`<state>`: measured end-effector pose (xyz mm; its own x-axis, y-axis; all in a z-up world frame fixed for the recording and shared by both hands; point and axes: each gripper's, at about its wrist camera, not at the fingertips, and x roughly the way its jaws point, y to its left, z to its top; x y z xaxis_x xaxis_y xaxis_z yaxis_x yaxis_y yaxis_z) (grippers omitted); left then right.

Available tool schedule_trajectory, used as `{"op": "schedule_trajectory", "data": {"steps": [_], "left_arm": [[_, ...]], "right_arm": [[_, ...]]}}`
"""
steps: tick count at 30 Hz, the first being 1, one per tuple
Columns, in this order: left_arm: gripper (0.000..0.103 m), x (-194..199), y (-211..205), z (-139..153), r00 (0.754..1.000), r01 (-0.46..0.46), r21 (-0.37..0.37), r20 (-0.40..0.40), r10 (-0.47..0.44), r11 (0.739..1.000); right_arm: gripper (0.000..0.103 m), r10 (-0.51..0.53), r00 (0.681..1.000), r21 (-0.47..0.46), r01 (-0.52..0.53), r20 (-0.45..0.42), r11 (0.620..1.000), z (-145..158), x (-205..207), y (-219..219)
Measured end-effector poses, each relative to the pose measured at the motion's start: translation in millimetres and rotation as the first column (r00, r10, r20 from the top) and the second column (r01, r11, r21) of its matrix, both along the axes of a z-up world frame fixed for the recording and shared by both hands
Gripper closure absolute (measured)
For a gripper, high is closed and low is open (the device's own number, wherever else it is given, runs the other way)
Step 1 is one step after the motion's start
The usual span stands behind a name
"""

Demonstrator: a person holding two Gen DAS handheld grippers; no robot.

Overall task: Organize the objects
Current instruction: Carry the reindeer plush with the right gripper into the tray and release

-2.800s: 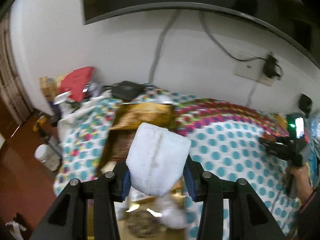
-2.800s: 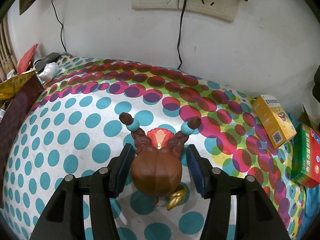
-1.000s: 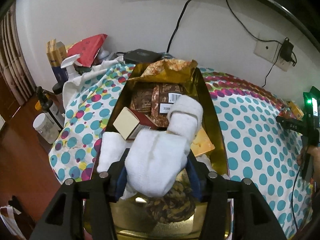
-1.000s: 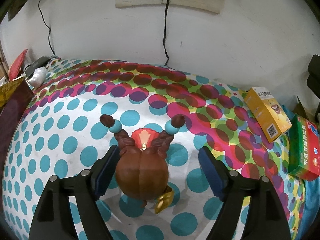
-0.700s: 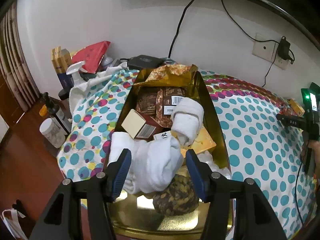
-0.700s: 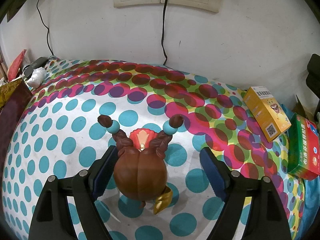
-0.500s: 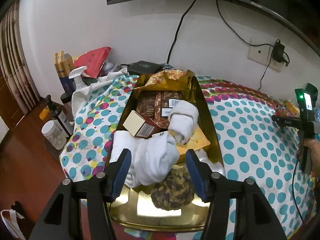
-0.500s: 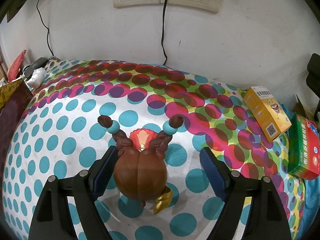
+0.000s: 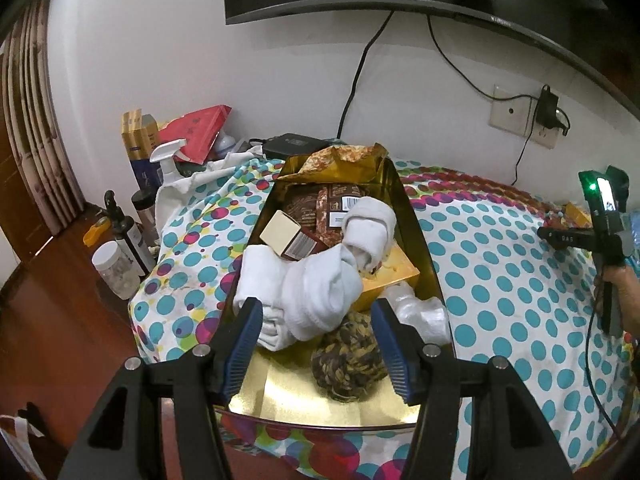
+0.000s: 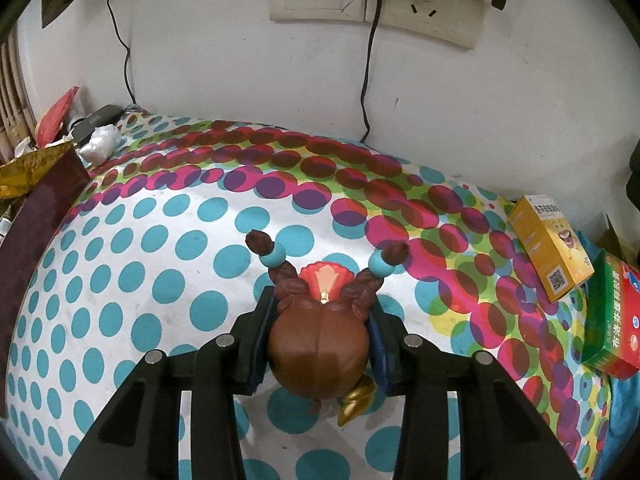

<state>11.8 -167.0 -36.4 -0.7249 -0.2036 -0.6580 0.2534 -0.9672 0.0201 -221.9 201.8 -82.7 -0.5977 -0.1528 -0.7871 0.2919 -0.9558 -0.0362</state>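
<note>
In the left wrist view my left gripper (image 9: 316, 332) is open and empty above the near end of a gold tray (image 9: 280, 396). The tray holds rolled white towels (image 9: 316, 292), another white roll (image 9: 368, 228), a brown and yellow yarn ball (image 9: 350, 360), small boxes and snack packets. In the right wrist view my right gripper (image 10: 320, 328) is shut on a brown toy figure (image 10: 318, 350) with braids and blue beads, on the polka-dot cloth (image 10: 160, 280). The right gripper also shows far right in the left wrist view (image 9: 600, 232).
A yellow box (image 10: 550, 248) and a green and red box (image 10: 616, 320) lie at the right edge. Bottles (image 9: 116, 240), a spray bottle (image 9: 168, 168) and red packaging (image 9: 196, 132) stand left of the table. Wall sockets (image 10: 376, 4) with cables are behind.
My left gripper opened, left the white towel in the tray and drew back. My right gripper, open around the toy figure half a second ago, has shut on it.
</note>
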Motion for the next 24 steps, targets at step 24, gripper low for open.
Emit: {"op": "schedule_trajectory", "data": {"steps": [24], "left_arm": [[0.040,31.0,-8.9,14.3,0.997,0.033,-0.019,-0.065,-0.034,0.999]], "right_arm": [[0.065,0.030,0.996,-0.010,-0.030,-0.088,0.999,49.0,43.8,-35.1]]}}
